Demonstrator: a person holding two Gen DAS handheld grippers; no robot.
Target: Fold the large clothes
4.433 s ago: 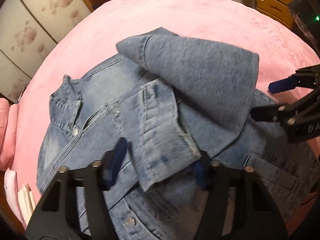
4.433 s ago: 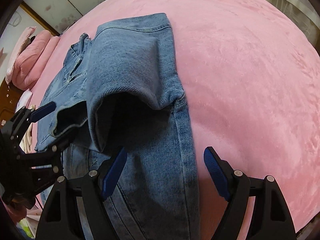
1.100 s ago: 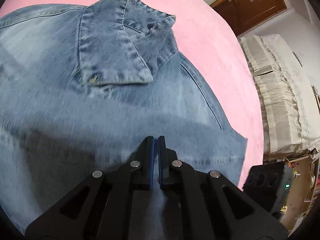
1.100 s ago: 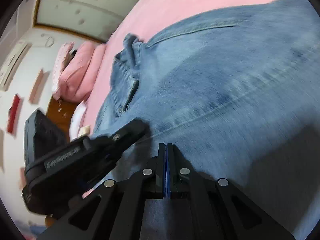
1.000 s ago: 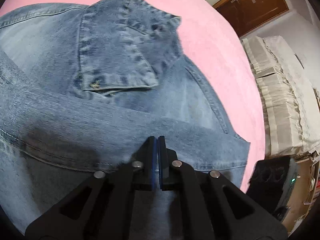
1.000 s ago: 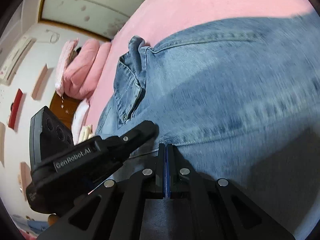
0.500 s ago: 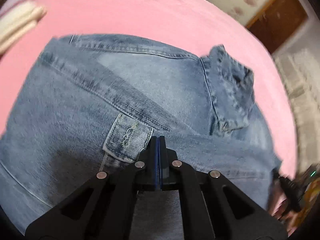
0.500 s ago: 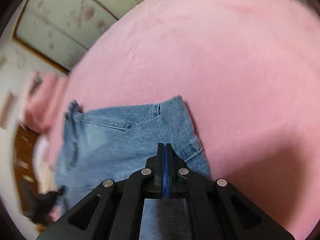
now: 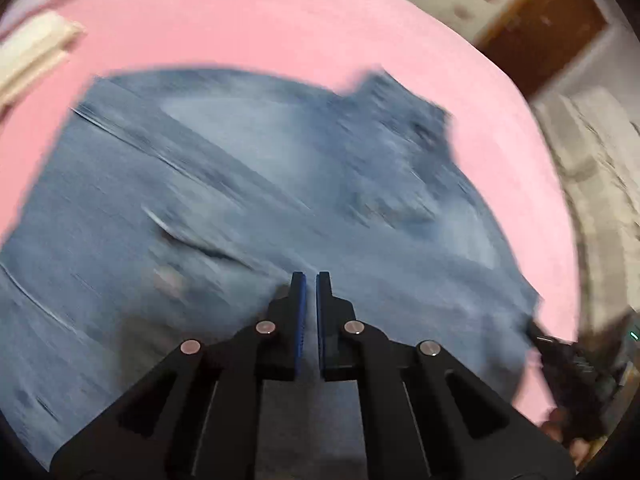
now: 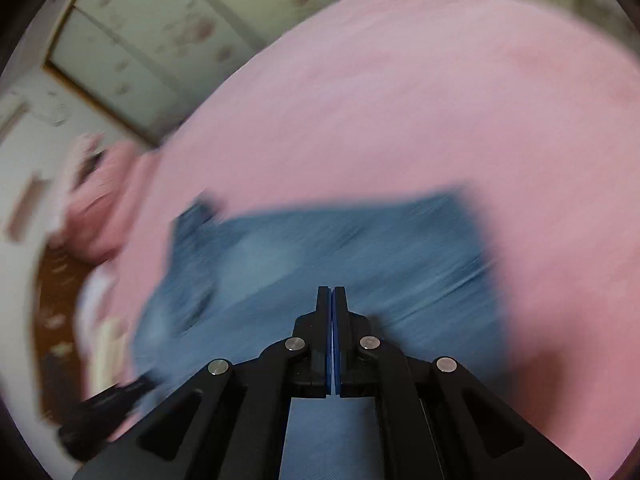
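my left gripper (image 9: 311, 280) fingers nearly together, empty, my right gripper (image 10: 332, 292) pressed together, blurred denim jacket (image 9: 260, 184) on pink bed (image 9: 248, 28)

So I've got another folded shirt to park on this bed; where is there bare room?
Bare pink bedspread lies wide beyond the denim jacket's far edge and to its right. The pillow side, left of the jacket, is crowded.

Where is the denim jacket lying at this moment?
In both wrist views the denim jacket lies spread on the pink bedspread, directly below and ahead of each claw, its collar end pointing towards the pink pillows.
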